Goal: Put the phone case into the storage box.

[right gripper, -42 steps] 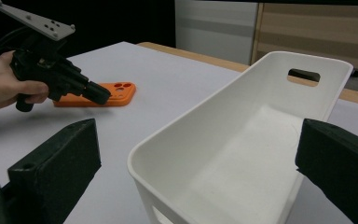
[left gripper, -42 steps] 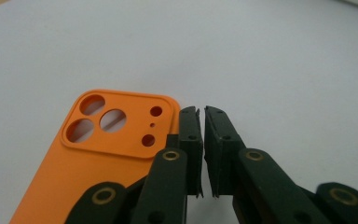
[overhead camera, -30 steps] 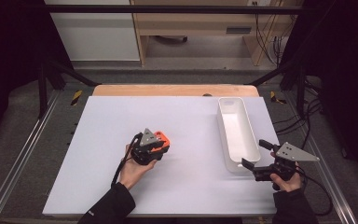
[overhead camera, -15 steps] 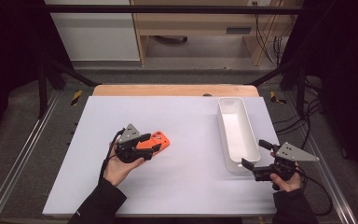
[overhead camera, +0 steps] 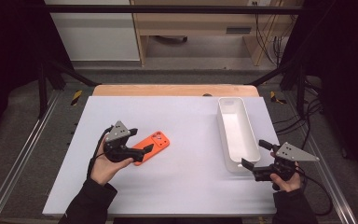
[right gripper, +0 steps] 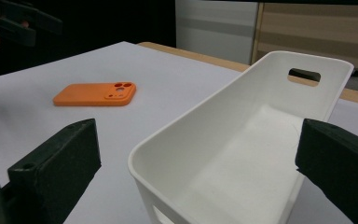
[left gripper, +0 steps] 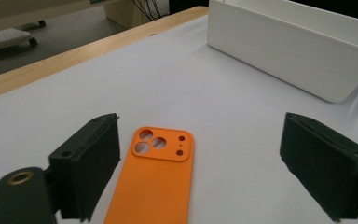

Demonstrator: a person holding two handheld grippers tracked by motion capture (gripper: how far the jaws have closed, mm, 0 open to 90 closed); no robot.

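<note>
Orange plastic marks the phone case (overhead camera: pixel 153 145) in the high view, lying flat on the white table (overhead camera: pixel 182 186) left of centre, camera cut-outs toward the far end; the left gripper (overhead camera: pixel 142 150) sits at its near-left end with its tongs apart, having just been opening, and the case lies loose on the table between them rather than pinched; the long white bin (overhead camera: pixel 235 135) stands well apart to the right, empty as far as can be seen, and the right gripper (overhead camera: pixel 254 156) waits at the bin's near end, tongs apart and holding nothing; in the left gripper view, the two black jaws stand wide on either side of the phone case (left gripper: pixel 156 184), neither pad pressing on it, with the white bin (left gripper: pixel 289 46) farther off at the upper right; in the right gripper view, the jaws are spread to either side of the near end of the bin (right gripper: pixel 242 140), which is hollow and bare inside, and the phone case (right gripper: pixel 95 94) rests flat on the table beyond, with the left gripper (right gripper: pixel 14 23) dark in the upper left corner; by my reading the step in hand is a release, the case having been set down on the table short of the bin; the next move would call for either a fresh, squarer grip on the case's long edges to carry it across, or the right tongs closing on the bin's rim to steady it or draw it closer.
</note>
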